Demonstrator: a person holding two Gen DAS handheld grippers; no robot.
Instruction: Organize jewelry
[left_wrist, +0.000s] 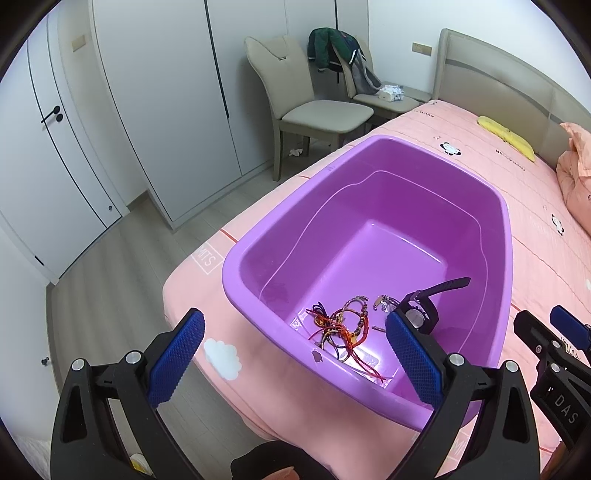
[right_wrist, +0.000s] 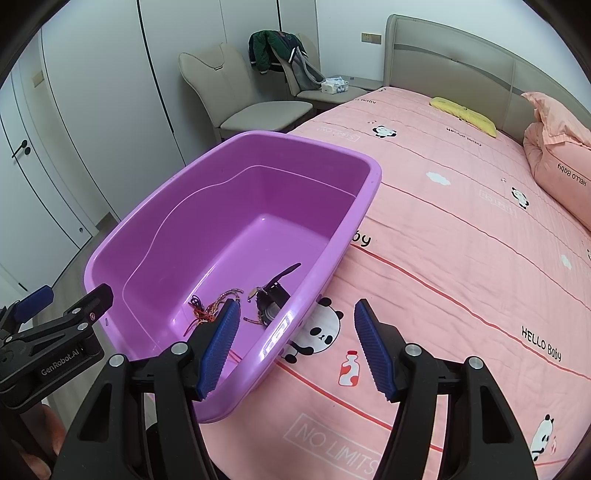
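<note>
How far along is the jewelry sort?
Done: the black watch, tangled cord bracelets and a small metal piece lie in the purple tub. In hand: nothing; left gripper and right gripper stand open. Left: no loose jewelry visible on the bedspread.

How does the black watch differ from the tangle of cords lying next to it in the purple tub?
The watch is one solid black piece with a round face and a strap sticking up; the tangle of cords is many thin red, orange and gold strands lying flat. The watch sits nearer the tub's corner, the cords further along the wall. Both rest on the floor of the tub, untouched.
</note>
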